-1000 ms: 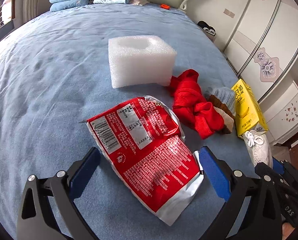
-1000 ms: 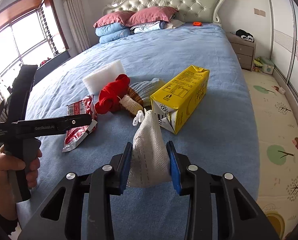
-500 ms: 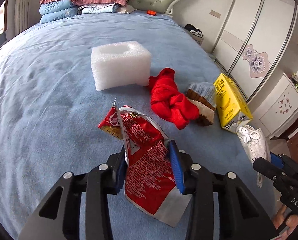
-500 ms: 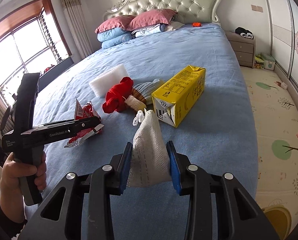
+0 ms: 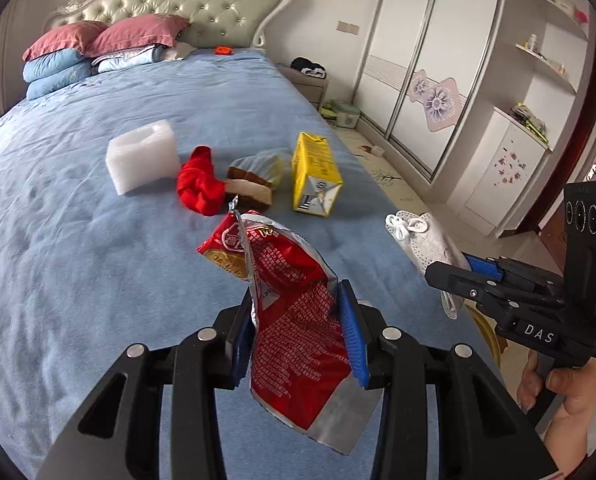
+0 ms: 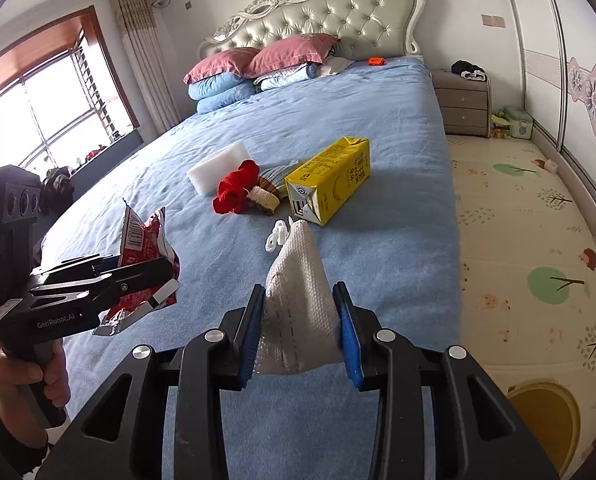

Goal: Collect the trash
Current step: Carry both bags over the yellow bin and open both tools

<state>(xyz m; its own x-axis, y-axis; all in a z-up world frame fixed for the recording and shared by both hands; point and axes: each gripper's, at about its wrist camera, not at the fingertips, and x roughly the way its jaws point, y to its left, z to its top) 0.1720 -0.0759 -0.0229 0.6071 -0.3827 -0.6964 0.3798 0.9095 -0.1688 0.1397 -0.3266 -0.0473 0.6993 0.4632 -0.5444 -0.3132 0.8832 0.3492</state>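
My left gripper (image 5: 294, 324) is shut on a red snack wrapper (image 5: 294, 312) and holds it lifted above the blue bed (image 5: 78, 240). My right gripper (image 6: 300, 316) is shut on a white mesh shoe (image 6: 298, 296) with white laces, lifted over the bed's right side. The shoe also shows in the left wrist view (image 5: 426, 244), and the wrapper in the right wrist view (image 6: 146, 248). A yellow carton (image 5: 314, 172), a white foam block (image 5: 144, 156), a red cloth (image 5: 200, 188) and a brown and grey knit item (image 5: 254, 184) lie on the bed.
Pillows (image 6: 258, 68) and a padded headboard (image 6: 318, 12) stand at the far end. A nightstand (image 6: 464, 104) and a wardrobe (image 5: 438, 60) are on the right, with a patterned floor mat (image 6: 530, 240) beside the bed. A yellow round object (image 6: 542, 416) sits on the floor.
My left gripper closed on the red wrapper and lifted it off the bed, pulling back. My right gripper kept hold of the shoe and drew back slightly.
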